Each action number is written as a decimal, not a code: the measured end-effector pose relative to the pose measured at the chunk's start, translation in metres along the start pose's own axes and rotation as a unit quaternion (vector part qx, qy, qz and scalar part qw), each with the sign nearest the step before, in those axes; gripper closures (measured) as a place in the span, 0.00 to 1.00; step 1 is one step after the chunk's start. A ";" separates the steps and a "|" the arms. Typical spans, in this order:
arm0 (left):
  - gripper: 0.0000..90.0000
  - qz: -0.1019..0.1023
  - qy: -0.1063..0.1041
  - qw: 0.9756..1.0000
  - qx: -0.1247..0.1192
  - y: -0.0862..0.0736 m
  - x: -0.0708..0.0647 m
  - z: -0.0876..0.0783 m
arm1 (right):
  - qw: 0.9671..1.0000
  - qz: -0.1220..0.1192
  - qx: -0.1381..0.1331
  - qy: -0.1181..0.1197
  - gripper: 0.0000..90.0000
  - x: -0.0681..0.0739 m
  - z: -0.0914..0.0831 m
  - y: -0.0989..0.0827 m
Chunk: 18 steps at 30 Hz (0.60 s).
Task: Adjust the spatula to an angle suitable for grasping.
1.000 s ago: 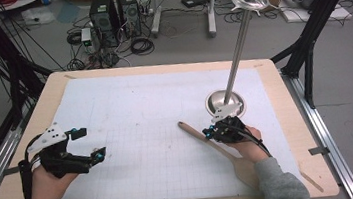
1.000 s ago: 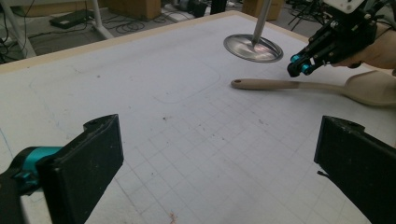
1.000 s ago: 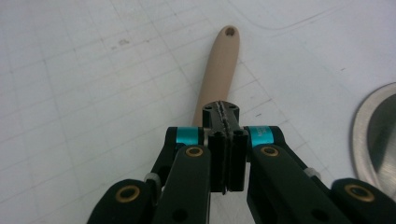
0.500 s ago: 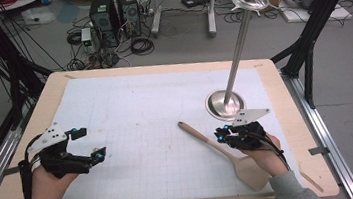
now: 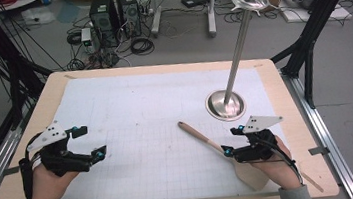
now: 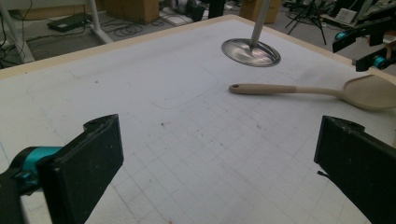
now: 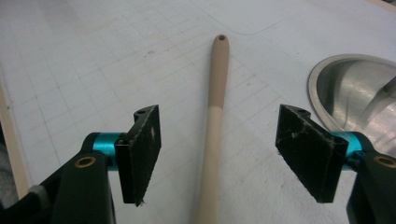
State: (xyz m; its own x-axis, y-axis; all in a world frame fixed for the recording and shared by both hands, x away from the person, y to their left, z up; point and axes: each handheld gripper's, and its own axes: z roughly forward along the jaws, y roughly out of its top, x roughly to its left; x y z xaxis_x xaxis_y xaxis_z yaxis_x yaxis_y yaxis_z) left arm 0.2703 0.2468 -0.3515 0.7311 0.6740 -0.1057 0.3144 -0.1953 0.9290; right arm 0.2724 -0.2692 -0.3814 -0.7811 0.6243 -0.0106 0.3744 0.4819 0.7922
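We hold our right gripper (image 5: 229, 141) above the pale wooden spatula with a long round handle (image 5: 204, 139), which lies flat on the white gridded paper mat (image 5: 141, 113). Its jaws have just been opening and now stand wide apart; in the right gripper view the handle (image 7: 212, 126) runs up between them, touching neither pad, its holed tip pointing ahead of the jaws. The blade lies back under our right hand (image 5: 272, 166). Just past the right-hand jaw sits the round shiny metal base of a tall metal stand (image 7: 359, 93). Our left gripper (image 5: 94, 144) rests well apart from the spatula, its jaws wide apart with nothing between them; the spatula lies ahead of them (image 6: 299, 89).
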 end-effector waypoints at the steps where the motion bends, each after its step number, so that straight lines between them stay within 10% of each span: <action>1: 0.02 0.001 -0.001 1.000 0.000 0.001 0.000 0.001 | 1.000 -0.005 0.001 -0.003 0.33 0.002 -0.002 0.000; 8: 0.02 0.006 -0.014 1.000 -0.006 0.007 -0.003 0.005 | 1.000 -0.004 -0.003 0.030 0.31 0.003 -0.010 -0.004; 18: 0.02 0.009 -0.016 1.000 -0.005 0.007 -0.004 0.006 | 1.000 0.011 0.008 0.005 0.31 -0.002 -0.003 -0.007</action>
State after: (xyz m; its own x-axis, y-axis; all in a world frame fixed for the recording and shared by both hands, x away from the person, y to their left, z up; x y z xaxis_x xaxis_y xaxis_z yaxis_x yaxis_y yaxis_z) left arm 0.2738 0.2384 -0.3466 0.7550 0.6480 -0.1001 0.2952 -0.1996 0.9343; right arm 0.2700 -0.2759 -0.3848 -0.7768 0.6296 0.0129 0.3996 0.4770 0.7828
